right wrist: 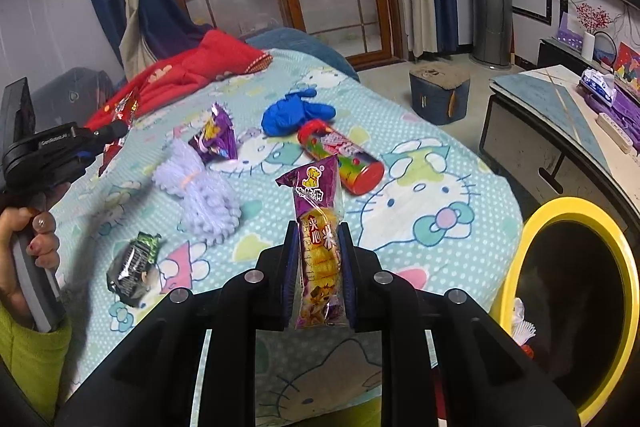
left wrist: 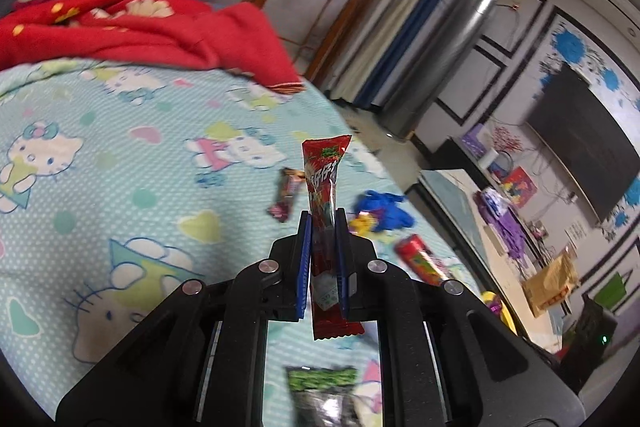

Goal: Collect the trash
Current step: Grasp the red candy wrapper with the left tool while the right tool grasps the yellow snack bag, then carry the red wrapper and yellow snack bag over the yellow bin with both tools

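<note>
Standing upright between the closed jaws of the left gripper (left wrist: 323, 223), a long red snack wrapper (left wrist: 325, 187) is pinched along its lower half; its sealed top rises well above the blue pads (left wrist: 305, 259) and its bottom edge hangs out behind them, clear of the bed (left wrist: 120, 147). In the right wrist view this same gripper shows at the far left, held by a hand (right wrist: 36, 239) above a yellow-green sleeve (right wrist: 28, 355), the red wrapper poking out past its tip.

On the cartoon-cat sheet, going left to right in the right wrist view, lie a black and green packet (right wrist: 132, 263), a pale lilac fluffy bundle (right wrist: 200, 187), a small purple packet (right wrist: 216, 139), a crumpled blue glove (right wrist: 296, 113) and a red snack tube (right wrist: 340, 157) on its side just beside the glove. A red blanket (right wrist: 180, 75) is bunched at the far end of the bed.

The right gripper (right wrist: 318, 247) has its jaws clamped on a purple snack packet (right wrist: 318, 227) with yellow pieces showing through the clear film. The packet stands upright, gripped at mid-length on both flat sides; its pointed top sticks out above the jaws, and its lower end reaches down between the arms of the tool.

At the right edge a bin with a yellow rim (right wrist: 516, 259) stands beside the bed, with some white paper inside.
</note>
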